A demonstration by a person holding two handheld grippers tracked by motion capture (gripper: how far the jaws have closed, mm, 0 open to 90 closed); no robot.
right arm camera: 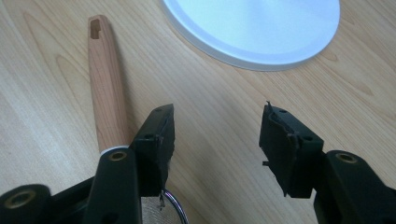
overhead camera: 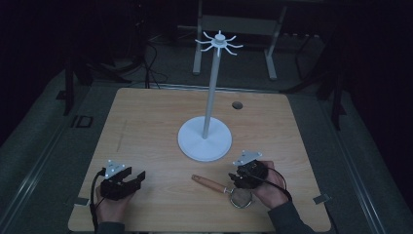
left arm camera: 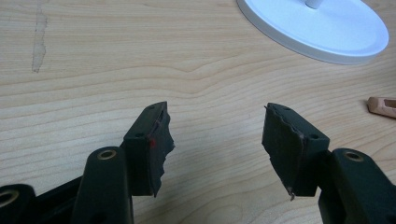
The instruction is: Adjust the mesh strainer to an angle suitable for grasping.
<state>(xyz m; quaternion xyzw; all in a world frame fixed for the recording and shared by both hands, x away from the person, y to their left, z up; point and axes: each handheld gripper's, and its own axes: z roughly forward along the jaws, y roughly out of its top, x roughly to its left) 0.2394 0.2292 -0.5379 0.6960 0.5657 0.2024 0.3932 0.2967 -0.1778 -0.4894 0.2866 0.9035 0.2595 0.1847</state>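
high view showed a wooden table (overhead camera: 146,117) in a dim room, with a white stand (overhead camera: 205,139) near its middle: a round base, a thin pole, and a ring of hooks on top. a small dark hole (overhead camera: 237,105) sat in the tabletop behind the stand.

the left gripper (overhead camera: 135,179) rested near the front left edge, held in the left hand (overhead camera: 113,207), and its jaws were spread wide with nothing between them. in the left gripper view the jaws (left arm camera: 217,144) framed bare wood, the stand's base lay ahead to the right, and the tip of a wooden handle (left arm camera: 382,106) peeked in at the right edge.

the right gripper (overhead camera: 234,178) sat near the front right, in the right hand (overhead camera: 270,190). a strainer (overhead camera: 221,187) with a wooden handle lay on the table in front of the stand, handle pointing left toward the middle, mesh end just under and beside the right gripper. in the right gripper view those jaws (right arm camera: 217,135) were also spread and gripped nothing; the handle (right arm camera: 106,88) ran along outside one jaw, and the metal rim (right arm camera: 175,207) showed low beside that same jaw.
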